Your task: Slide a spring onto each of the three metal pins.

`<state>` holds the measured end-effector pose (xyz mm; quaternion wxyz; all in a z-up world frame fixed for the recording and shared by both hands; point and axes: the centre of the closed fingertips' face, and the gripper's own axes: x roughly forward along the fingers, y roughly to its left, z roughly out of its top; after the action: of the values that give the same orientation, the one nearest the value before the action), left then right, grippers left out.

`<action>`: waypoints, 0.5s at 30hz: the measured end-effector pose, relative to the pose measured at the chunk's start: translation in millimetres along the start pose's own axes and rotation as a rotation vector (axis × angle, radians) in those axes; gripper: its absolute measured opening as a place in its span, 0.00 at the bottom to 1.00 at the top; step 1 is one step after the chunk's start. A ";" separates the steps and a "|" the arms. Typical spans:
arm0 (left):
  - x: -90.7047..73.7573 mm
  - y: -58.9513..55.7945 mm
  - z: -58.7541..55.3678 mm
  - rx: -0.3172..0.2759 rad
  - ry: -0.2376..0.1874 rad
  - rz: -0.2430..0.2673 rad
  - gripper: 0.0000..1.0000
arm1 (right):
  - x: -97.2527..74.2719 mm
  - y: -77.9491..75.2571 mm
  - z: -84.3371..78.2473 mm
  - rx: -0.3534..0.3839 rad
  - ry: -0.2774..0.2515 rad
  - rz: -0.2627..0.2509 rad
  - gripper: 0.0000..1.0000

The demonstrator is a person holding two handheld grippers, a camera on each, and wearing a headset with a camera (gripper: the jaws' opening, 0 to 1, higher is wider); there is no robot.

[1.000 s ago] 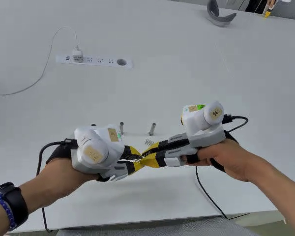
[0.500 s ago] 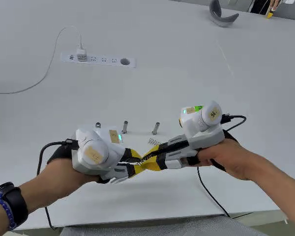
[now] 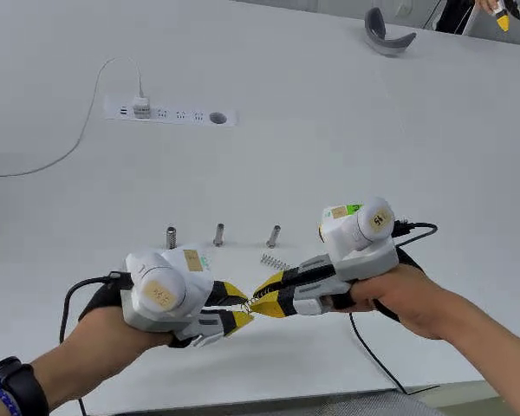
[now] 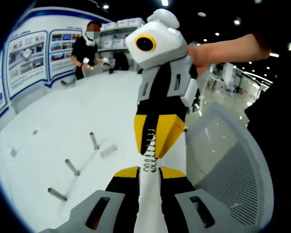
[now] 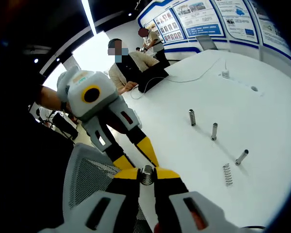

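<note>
Three metal pins stand in a row on the white table. The left pin (image 3: 171, 237) (image 5: 192, 117) carries a spring. The middle pin (image 3: 218, 234) and the right pin (image 3: 274, 236) are bare. A loose spring (image 3: 274, 262) (image 5: 227, 174) lies just in front of the right pin. My grippers meet tip to tip above the table's near edge. A held spring (image 4: 150, 153) (image 5: 146, 174) runs between them, my left gripper (image 4: 149, 171) (image 3: 243, 305) shut on one end and my right gripper (image 5: 146, 174) (image 3: 256, 302) shut on the other.
A white power strip (image 3: 169, 113) with a plugged charger and a cable lies at the back left. A grey curved object (image 3: 388, 30) sits far right. Black cables trail from both grippers. A mesh chair (image 4: 233, 165) stands below the table edge, and people stand beyond the table.
The jaws lay crossed over each other a second ago. The grippers have drawn apart and now touch only at their tips, with the spring between them. The camera has shifted slightly.
</note>
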<state>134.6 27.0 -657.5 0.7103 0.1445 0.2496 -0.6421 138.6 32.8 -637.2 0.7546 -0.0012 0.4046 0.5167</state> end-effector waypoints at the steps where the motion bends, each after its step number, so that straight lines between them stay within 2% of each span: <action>1: -0.2 0.8 -1.2 -0.007 -0.002 0.006 0.18 | -0.5 -0.9 -0.2 0.001 0.000 -0.001 0.12; 4: -1.5 4.0 -5.2 -0.032 -0.014 0.028 0.24 | -2.2 -3.9 -1.0 0.004 0.001 -0.009 0.12; 7: -2.7 7.5 -13.6 -0.060 -0.009 0.051 0.31 | -3.4 -6.5 -1.6 0.009 0.001 -0.016 0.12; 11: -6.2 12.6 -22.7 -0.086 0.003 0.079 0.35 | -3.9 -9.0 -2.5 0.013 -0.002 -0.021 0.12; 15: -12.4 19.9 -28.1 -0.118 -0.003 0.107 0.33 | -4.3 -11.9 -4.0 0.017 -0.001 -0.026 0.12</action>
<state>148.9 54.9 -676.6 0.7513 0.1144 0.2779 -0.5875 144.8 22.2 -642.2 0.7615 0.0001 0.4083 0.5034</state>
